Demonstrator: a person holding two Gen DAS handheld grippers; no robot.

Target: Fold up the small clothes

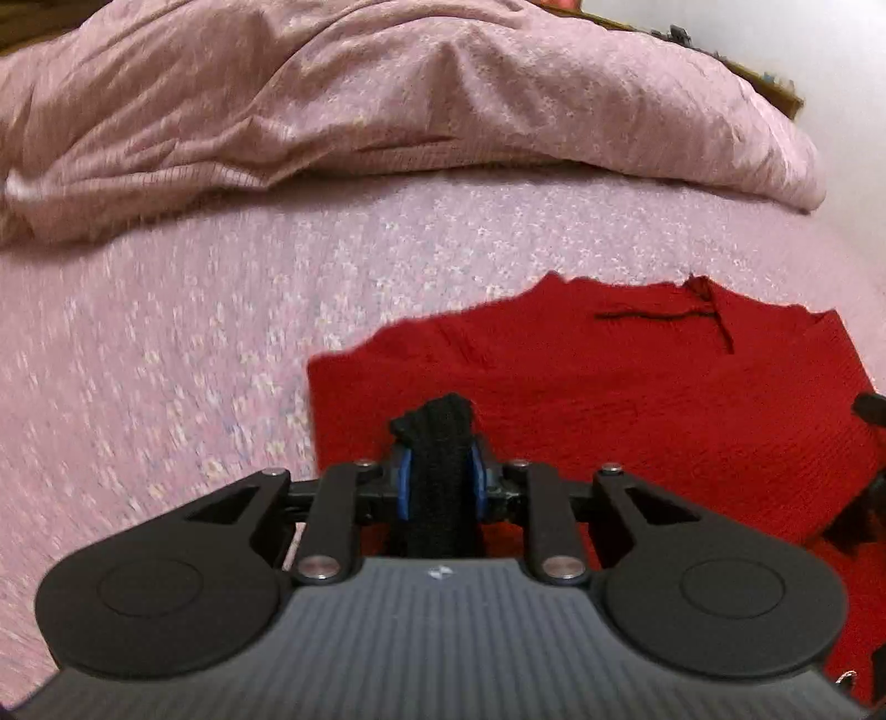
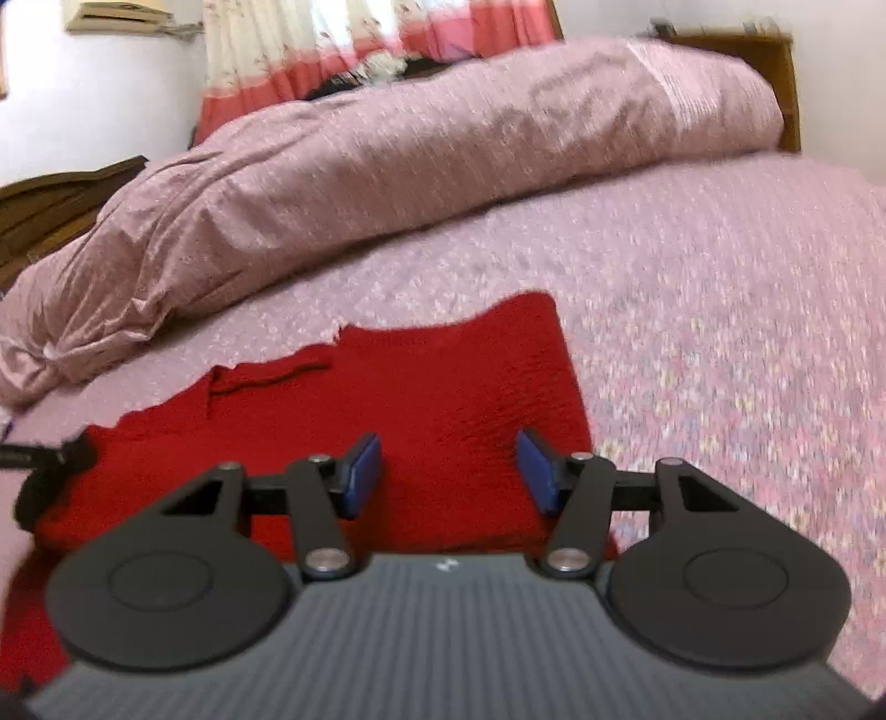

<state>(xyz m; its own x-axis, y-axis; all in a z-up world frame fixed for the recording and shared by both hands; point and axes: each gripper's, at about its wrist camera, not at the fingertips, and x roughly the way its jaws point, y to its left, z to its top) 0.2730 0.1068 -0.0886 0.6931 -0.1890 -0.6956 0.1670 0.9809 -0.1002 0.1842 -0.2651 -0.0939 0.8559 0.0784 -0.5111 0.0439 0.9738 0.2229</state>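
Gripping a strip of black knit fabric [image 1: 440, 443] between its blue pads [image 1: 404, 487], the left tool [image 1: 440, 482] hangs over the near-left part of a red knit garment [image 1: 637, 399] spread on the bed [image 1: 166, 332]. Whether the black strip is a trim of the red piece or a separate small item can't be told from either view. Right tool [image 2: 448, 471] sits w/ fingers spread wide, nothing between them, low over the garment's near-right area, just inside its right edge. The red piece lies mostly flat on the pink floral bedspread, far edge ragged-looking, w/ a dark thread [image 1: 653, 315] and a raised seam or fold near that edge. A bunched pink duvet [image 2: 387, 166] fills the far side of the bed; curtains [image 2: 332, 44] and a wooden headboard [image 2: 775, 83] beyond.

Judged step: early in the fold — one side gripped, the other not yet. Next move prob. calls for the right tool to close on the near-right edge so both sides lift together and carry toward the far edge w/o skewing.

No brand names or readable writing; only a small pale emblem [image 2: 444, 565] on each tool body, too small to read.
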